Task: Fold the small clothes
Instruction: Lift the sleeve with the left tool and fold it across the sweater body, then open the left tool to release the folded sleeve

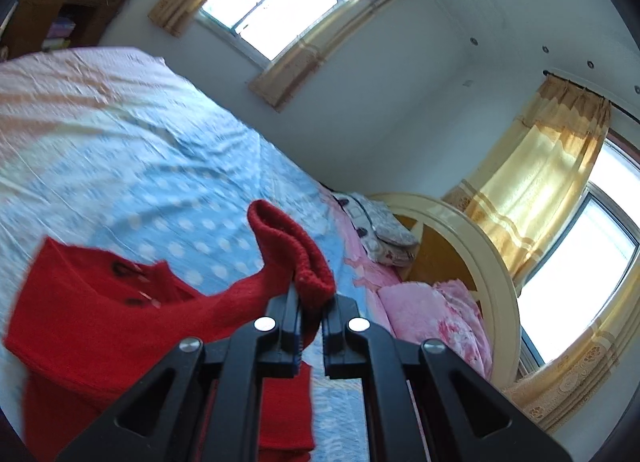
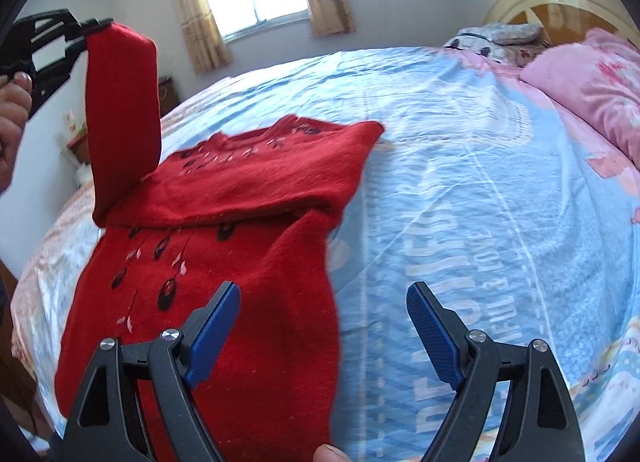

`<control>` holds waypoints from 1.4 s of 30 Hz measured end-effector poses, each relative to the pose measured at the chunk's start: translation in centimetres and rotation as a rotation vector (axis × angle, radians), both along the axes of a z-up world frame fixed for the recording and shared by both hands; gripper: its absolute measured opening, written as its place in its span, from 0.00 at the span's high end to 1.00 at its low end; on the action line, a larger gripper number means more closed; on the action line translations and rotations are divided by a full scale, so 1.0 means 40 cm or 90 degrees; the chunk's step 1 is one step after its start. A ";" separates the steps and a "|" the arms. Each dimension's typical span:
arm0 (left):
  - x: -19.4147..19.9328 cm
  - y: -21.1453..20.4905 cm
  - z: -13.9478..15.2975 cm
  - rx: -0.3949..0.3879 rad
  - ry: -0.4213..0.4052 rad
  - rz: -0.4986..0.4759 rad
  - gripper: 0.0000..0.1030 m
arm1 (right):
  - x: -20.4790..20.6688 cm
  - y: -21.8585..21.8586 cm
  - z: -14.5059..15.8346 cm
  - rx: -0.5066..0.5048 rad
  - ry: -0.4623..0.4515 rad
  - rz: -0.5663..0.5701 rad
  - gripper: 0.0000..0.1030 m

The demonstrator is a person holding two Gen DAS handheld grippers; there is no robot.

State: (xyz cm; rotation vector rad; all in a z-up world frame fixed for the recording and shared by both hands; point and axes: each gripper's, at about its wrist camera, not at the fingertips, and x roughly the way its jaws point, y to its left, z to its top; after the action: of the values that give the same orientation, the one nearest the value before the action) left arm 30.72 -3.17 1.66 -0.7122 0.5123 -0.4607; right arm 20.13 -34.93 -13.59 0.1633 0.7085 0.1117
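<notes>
The bed (image 2: 460,165), covered in a blue dotted sheet, fills both views, with a pink pillow (image 2: 592,101) by the cream headboard (image 1: 472,246). On the sheet lies the red sweater (image 2: 224,262), its body flat and its long axis running away from the right camera toward the far window; the upper part appears already doubled over the chest. One sleeve (image 2: 120,117) rises off the garment's left side, lifted upright. The left hand-held gripper (image 1: 310,302) is clenched on the ribbed cuff (image 1: 304,258) at the sleeve's end, holding it above the bed. The right hand-held gripper (image 2: 324,330) hangs released, fingers spread wide, with the sweater's right edge just under its left finger (image 2: 216,326). The sleeve lies left of the body, so the left hand is nearer; folding it probably means carrying the cuff rightward across the chest.
</notes>
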 end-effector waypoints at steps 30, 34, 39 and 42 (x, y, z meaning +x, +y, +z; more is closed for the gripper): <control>-0.059 -0.232 -0.183 0.309 -0.011 -0.087 0.43 | 0.006 -0.083 -0.011 0.040 -0.016 -0.110 0.17; -0.102 -0.119 -0.193 0.372 -0.035 -0.043 0.31 | 0.005 -0.079 -0.011 0.037 -0.019 -0.107 0.17; -0.116 0.060 -0.256 0.547 0.025 0.127 0.24 | -0.009 -0.067 0.004 0.034 -0.044 -0.087 0.17; -0.110 0.170 -0.306 0.520 0.096 0.170 0.24 | 0.003 -0.057 0.039 0.041 -0.062 -0.085 0.23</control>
State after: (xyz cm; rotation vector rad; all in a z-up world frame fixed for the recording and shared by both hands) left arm 26.32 3.64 -10.58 -0.0198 0.6726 0.0726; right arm 20.26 -37.23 -12.03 0.2650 0.5952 0.0140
